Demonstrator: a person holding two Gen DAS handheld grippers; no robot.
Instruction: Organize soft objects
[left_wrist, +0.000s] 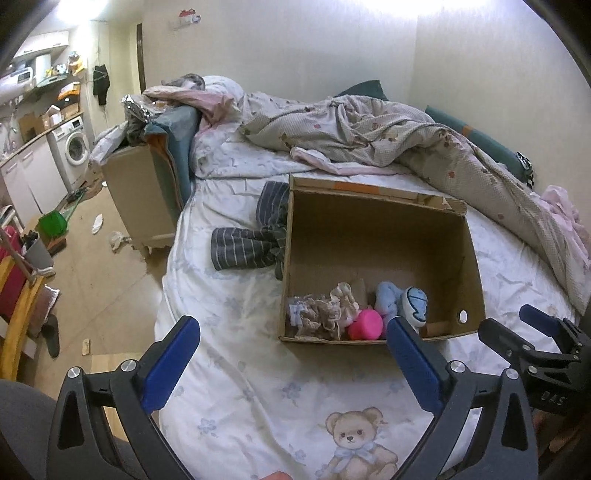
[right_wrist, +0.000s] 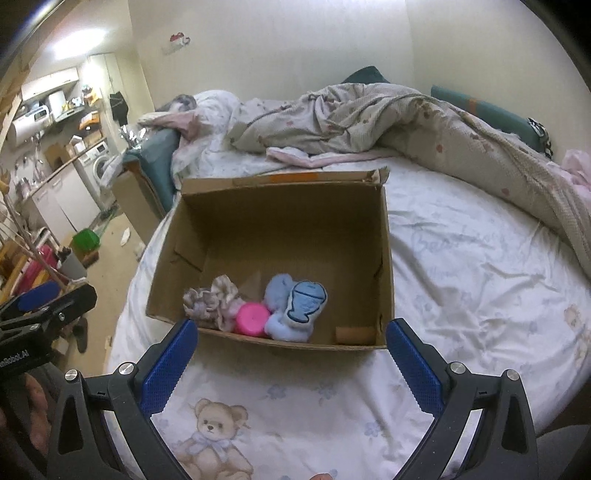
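Note:
An open cardboard box stands on the bed. At its near end lie a beige ruffled cloth, a pink round object, a light blue plush and a blue-and-white fish cushion. A grey striped garment lies on the sheet left of the box. My left gripper is open and empty just before the box's near edge. My right gripper is open and empty there too, and shows in the left wrist view.
The bed's white bear-print sheet spreads around the box. A crumpled quilt lies at the back and right. A second cardboard box stands by the bed's left side. The cluttered floor lies left.

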